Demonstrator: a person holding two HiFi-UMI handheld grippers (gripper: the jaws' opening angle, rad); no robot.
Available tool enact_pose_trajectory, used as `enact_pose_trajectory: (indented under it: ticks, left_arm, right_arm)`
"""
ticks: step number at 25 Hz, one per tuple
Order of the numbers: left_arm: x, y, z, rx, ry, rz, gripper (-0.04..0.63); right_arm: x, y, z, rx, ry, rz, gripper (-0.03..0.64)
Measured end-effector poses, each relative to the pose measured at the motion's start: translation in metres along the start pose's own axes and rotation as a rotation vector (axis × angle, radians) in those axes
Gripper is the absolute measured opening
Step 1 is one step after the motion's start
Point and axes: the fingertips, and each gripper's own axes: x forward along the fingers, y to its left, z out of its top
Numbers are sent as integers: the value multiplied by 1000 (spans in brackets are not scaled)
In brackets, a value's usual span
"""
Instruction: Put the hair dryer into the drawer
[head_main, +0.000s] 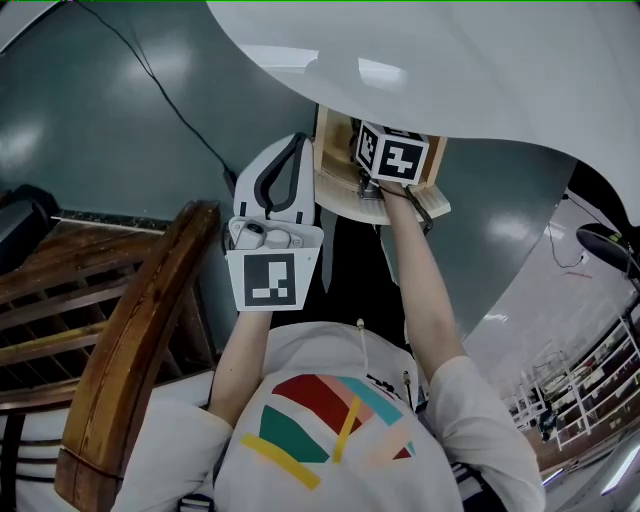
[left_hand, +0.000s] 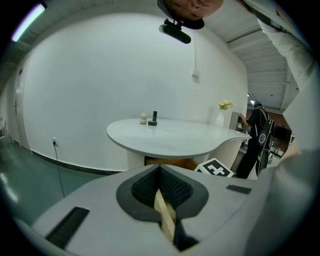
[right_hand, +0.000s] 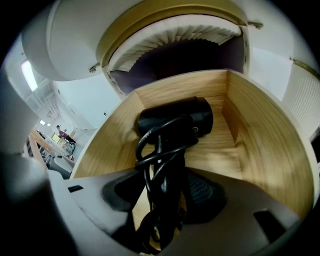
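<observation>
The black hair dryer (right_hand: 175, 120) lies inside the wooden drawer (right_hand: 260, 150). The right gripper (right_hand: 162, 192) has its jaws wide apart, with the dryer's cord (right_hand: 150, 165) hanging loose between them. The left gripper (left_hand: 161, 187) is closed on nothing, just beside the drawer.

Hair dryer (right_hand: 180, 120) in wooden drawer (right_hand: 260, 145), cord (right_hand: 148, 150) looped

White short-sleeved T-shirt (head_main: 330, 440) with red, teal, yellow stripes; pale grey left claw (left_hand: 160, 172) and right claw (right_hand: 164, 194), black-and-white marker cubes (head_main: 268, 280).
</observation>
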Motion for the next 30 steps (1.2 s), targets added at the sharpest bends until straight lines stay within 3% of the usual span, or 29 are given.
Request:
enact_pose_trajectory:
  ticks: [12, 22, 30]
  left_arm:
    - [-17, 1, 29, -35, -60, 35, 15]
    - [-36, -5, 62, -5, -142, 41, 15]
    - [-52, -9, 107, 40, -232, 40, 15]
  right_arm:
    - [-29, 0, 18, -73, -7, -67, 221]
    - [-69, 18, 35, -109, -53, -85, 219]
    - [-114, 32, 57, -99, -122, -120, 150]
